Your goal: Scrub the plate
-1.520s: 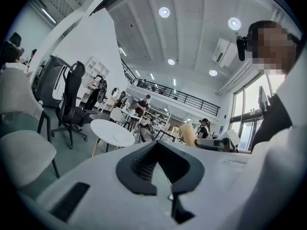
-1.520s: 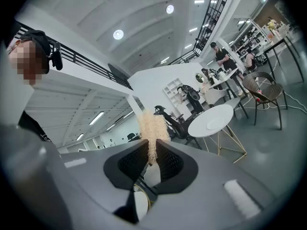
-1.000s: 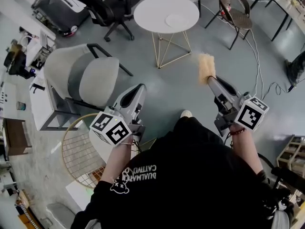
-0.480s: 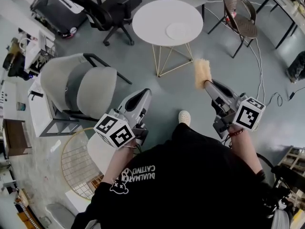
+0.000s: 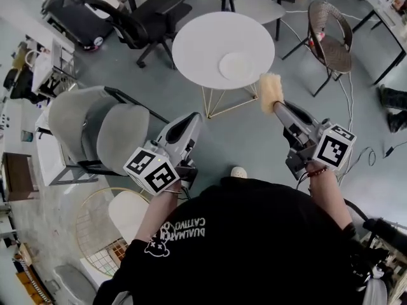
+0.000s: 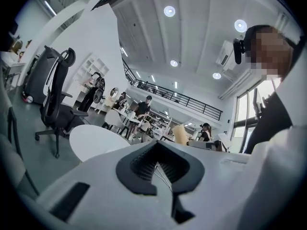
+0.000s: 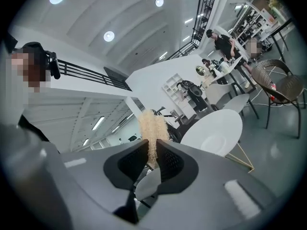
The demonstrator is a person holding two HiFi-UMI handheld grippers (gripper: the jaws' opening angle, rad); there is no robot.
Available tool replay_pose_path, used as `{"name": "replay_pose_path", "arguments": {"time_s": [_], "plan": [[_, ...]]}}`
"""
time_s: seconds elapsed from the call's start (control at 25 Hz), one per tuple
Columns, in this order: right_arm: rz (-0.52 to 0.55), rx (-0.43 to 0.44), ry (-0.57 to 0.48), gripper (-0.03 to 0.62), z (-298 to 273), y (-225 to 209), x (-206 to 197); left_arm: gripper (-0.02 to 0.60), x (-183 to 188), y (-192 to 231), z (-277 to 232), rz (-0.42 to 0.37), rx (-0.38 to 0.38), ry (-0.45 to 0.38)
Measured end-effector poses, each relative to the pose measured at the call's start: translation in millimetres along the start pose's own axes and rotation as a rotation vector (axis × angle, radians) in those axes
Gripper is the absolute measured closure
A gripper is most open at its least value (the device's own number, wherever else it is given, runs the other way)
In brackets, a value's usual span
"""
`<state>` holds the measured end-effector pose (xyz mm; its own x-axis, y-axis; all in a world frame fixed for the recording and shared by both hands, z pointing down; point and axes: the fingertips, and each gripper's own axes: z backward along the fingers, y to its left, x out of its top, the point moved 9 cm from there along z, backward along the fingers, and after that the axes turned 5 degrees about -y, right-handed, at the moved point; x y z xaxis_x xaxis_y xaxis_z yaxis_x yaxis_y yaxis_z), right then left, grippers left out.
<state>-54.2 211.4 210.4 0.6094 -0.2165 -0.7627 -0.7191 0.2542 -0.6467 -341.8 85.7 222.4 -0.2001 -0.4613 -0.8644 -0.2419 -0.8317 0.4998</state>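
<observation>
A white plate (image 5: 236,65) lies on the round white table (image 5: 197,43) ahead of me; the right gripper view shows the plate (image 7: 215,142) too. My right gripper (image 5: 278,107) is shut on a tan fibrous scrubber (image 5: 270,91), which sticks up from between the jaws (image 7: 152,128) and hangs in the air short of the table's near edge. My left gripper (image 5: 191,121) is shut with nothing in it, held over the floor to the left of the table's wire legs. The left gripper view shows its jaws closed (image 6: 158,166) and the table (image 6: 93,140) beyond.
A grey armchair (image 5: 102,126) stands close on the left, with a gold wire basket stool (image 5: 102,215) below it. A black office chair (image 5: 152,11) and a brown wicker chair (image 5: 331,40) flank the table. Cables (image 5: 353,107) run across the floor on the right.
The table and plate have come nearer and sit lower in the head view. Both grippers have been carried forward with them. The right grip on the scrubber is unchanged.
</observation>
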Motion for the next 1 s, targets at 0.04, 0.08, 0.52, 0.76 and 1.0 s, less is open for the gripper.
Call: {"name": "replay_pose_path", "arguments": {"time_s": [0.04,0.08,0.52,0.76,1.0], "plan": [[0.001,0.012,0.0,0.537,-8,-11,6,0.588,2,7,-9,-0.003,0.008,-0.015],[0.0,0.021,0.001,0.537,-16,-21,10,0.588,2,14,-16,-0.003,0.018,-0.032],[-0.048,0.028,0.094,0.537,-50,-70,8,0.591,-25,42,-63,0.066,0.107,0.019],[-0.097,-0.014,0.13,0.537,-70,-101,5,0.591,-31,74,-91,0.114,0.11,0.079],[-0.207,-0.041,0.149,0.537,-92,-129,20,0.591,-32,101,-140,0.184,0.096,0.151]]}}
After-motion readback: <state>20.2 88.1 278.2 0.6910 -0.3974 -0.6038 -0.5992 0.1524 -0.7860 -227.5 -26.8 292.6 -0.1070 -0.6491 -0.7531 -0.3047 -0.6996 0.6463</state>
